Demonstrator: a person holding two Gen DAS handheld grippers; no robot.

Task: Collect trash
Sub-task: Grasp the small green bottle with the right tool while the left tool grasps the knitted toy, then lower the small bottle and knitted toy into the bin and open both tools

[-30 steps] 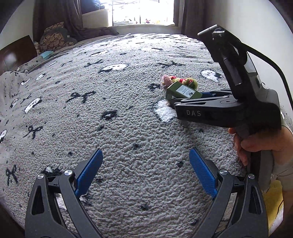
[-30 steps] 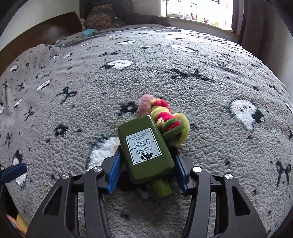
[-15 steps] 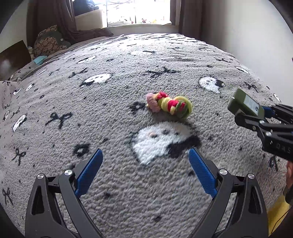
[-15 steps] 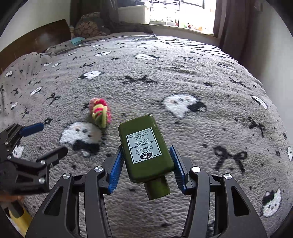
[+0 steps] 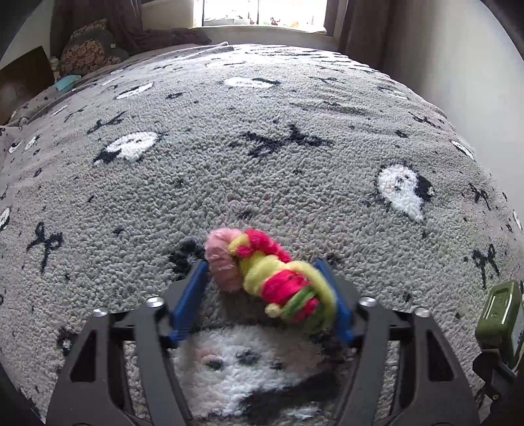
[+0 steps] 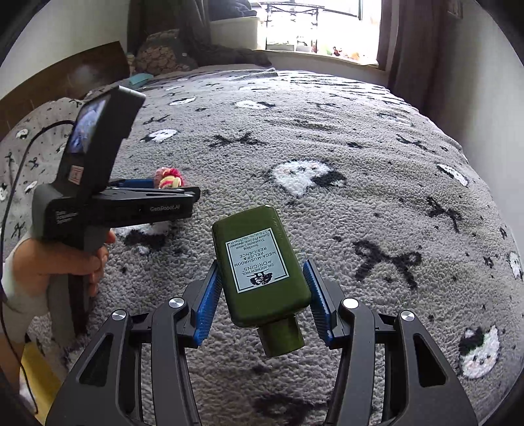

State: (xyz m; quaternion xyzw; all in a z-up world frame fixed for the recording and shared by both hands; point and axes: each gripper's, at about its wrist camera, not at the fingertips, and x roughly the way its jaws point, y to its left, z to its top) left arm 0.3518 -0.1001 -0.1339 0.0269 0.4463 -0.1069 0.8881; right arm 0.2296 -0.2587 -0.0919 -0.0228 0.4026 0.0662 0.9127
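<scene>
Closest to the right wrist camera, the right gripper (image 6: 262, 295) is closed on a green bottle (image 6: 260, 262), which it holds above the blanket with the cap toward the camera and the white label facing up. In the left wrist view, the left gripper (image 5: 267, 295) has its blue fingers (image 5: 190, 301) on both sides of a bundle of hair ties (image 5: 271, 278) in pink, yellow, red and green; the right finger touches the bundle, but I cannot tell if the grip is already tight. The bundle lies on the gray blanket (image 5: 262, 164), just above a white cat face in the pattern. Farther away the blanket reaches a pillow (image 5: 85, 52), brown curtains (image 6: 406, 42) and a bright window (image 6: 314, 26).
</scene>
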